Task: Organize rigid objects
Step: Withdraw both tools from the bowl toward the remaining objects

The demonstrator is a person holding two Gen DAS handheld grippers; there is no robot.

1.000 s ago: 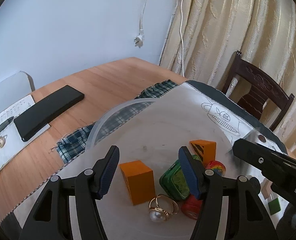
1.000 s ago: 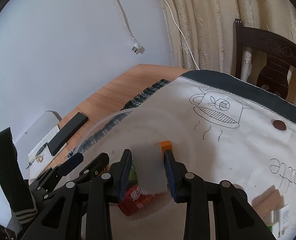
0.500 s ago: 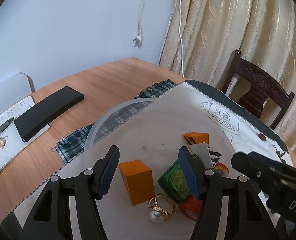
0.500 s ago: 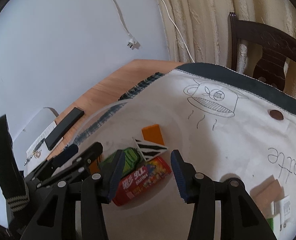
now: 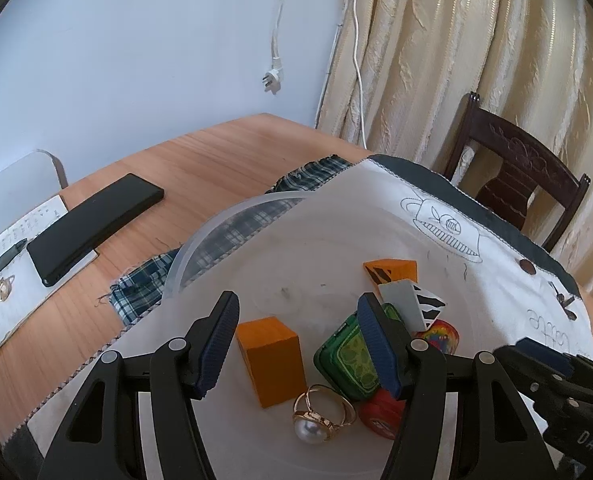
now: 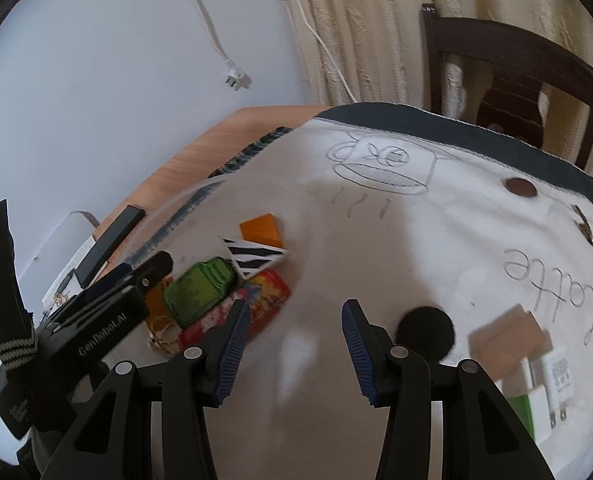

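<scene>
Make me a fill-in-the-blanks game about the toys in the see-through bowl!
1. The ring in the bowl has a big white ____ on it.
2. The block beside the ring is coloured ____.
3. The striped block has black and ____ stripes.
4. The left gripper and right gripper are both ____, holding nothing.

Missing words: pearl; orange; white; open

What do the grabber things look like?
Both are black plastic claws. The left gripper and right gripper each have two fingers with ribbed dark blue pads and small silver screws. White lettering marks their bodies, and a black strap with grey stripes hangs beside the left one.
</scene>
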